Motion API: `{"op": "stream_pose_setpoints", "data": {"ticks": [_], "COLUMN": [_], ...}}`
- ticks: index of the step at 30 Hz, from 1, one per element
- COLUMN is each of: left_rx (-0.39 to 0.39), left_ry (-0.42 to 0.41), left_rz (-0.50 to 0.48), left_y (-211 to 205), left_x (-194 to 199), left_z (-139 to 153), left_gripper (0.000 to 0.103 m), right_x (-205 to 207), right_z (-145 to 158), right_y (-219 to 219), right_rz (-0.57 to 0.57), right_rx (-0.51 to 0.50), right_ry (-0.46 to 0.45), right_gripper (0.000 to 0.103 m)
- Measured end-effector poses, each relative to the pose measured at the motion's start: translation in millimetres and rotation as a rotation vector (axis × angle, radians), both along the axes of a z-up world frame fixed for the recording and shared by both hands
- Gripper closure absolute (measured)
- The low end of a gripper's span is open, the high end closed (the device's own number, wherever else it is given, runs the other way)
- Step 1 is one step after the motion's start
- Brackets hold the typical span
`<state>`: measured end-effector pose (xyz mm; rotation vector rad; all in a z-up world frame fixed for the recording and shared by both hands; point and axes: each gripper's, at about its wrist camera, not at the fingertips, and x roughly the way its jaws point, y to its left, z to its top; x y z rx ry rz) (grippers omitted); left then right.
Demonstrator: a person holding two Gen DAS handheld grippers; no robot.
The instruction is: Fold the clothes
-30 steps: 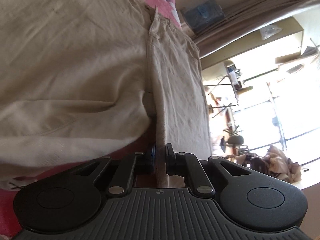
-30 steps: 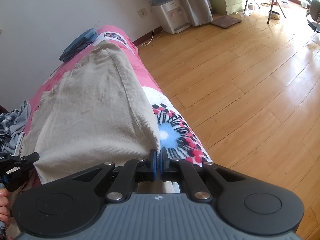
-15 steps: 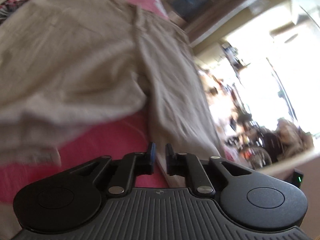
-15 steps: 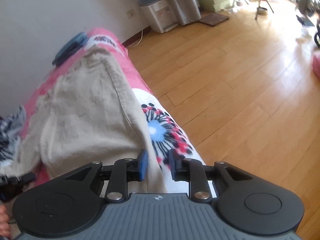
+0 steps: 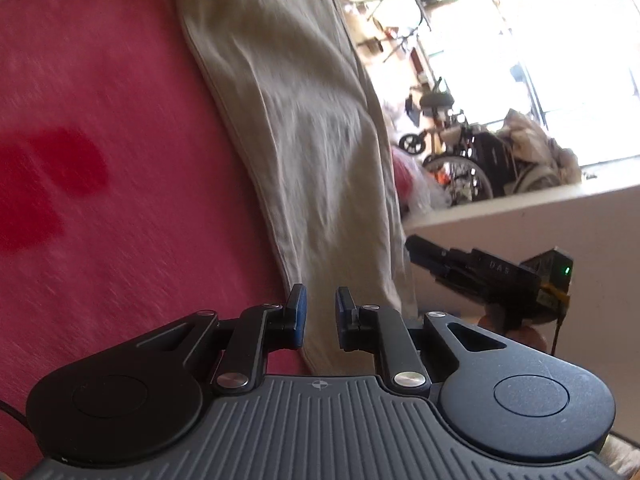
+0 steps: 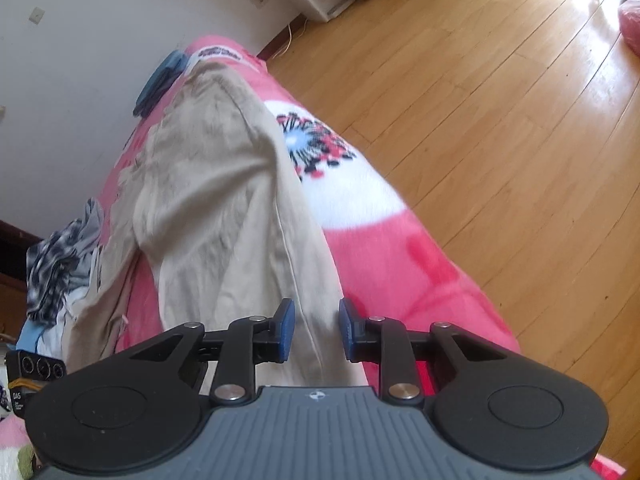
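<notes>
Beige trousers [image 6: 224, 216] lie stretched along a pink blanket [image 6: 400, 264] on a bed. One trouser leg [image 5: 312, 120] runs away from my left gripper [image 5: 321, 312], whose pads stand a little apart just above the leg's near end and do not press it. My right gripper [image 6: 316, 328] is open above the leg's outer seam, with cloth showing in the gap below the pads. The right gripper's body [image 5: 496, 272], with a green light, shows at the right of the left wrist view. The left gripper's body [image 6: 36, 364] shows at the lower left of the right wrist view.
A heap of checked and grey clothes [image 6: 60, 264] lies at the bed's left side and a blue folded item [image 6: 160, 76] at its far end. Wooden floor [image 6: 480, 100] runs along the bed's right edge. A wheelchair [image 5: 460, 160] stands beyond a white ledge [image 5: 560, 232].
Both grippers were shut on the trousers' edge a second ago. They have let go with jaws parted and have slid along the leg, so more pink blanket shows.
</notes>
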<state>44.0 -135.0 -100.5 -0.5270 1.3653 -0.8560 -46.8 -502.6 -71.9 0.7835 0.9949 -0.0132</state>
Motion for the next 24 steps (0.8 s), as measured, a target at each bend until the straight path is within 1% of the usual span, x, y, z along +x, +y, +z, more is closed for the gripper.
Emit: {"op": "stream_pose_setpoints", "data": {"ticks": [2,5,8,9,10,11,12,16,19,21,22,24], "left_rx": [0.013,0.033,0.055,0.062,0.067,0.075,0.086,0.101,0.126,0.145,0.146,0.128], "left_ry": [-0.01,-0.026,-0.049,-0.057,-0.068,-0.082,-0.095,-0.073,-0.013,0.022,0.024,0.031], "left_rz": [-0.026,-0.055,-0.045,-0.042,-0.037,-0.025,-0.01,0.044,0.032,0.019,0.014,0.0], "left_y": [-10,-22,-27,-28,-29,-28,-27,-20,-20,-19,-18,-20], "left_x": [-4,-10,-13,-15,-15,-15,-16,-23,-28,-32,-32,-30], "left_z": [-2,-3,-1,-1,0,1,3,9,-1,-9,-11,-12], "left_gripper": [0.089,0.089,0.094,0.1,0.103,0.103,0.103,0.103,0.103,0.103,0.103,0.103], "right_x": [-4,-12,-16,-17,-18,-18,-18,-23,-29,-26,-23,-16], "right_z": [-1,-3,-6,-7,-8,-8,-6,20,33,28,23,12], "right_y": [0,-2,-2,-2,-2,-1,1,19,16,13,13,15], "right_rz": [0.006,0.009,0.024,0.029,0.033,0.035,0.042,0.079,0.046,0.049,0.053,0.059], "right_rx": [-0.004,0.002,-0.002,-0.005,-0.007,-0.02,-0.047,-0.233,-0.331,-0.347,-0.361,-0.377], "right_ry": [0.006,0.004,0.004,0.005,0.005,0.002,-0.005,-0.057,-0.051,-0.021,-0.003,0.037], "right_gripper": [0.081,0.089,0.092,0.093,0.094,0.099,0.102,0.102,0.103,0.103,0.103,0.103]}}
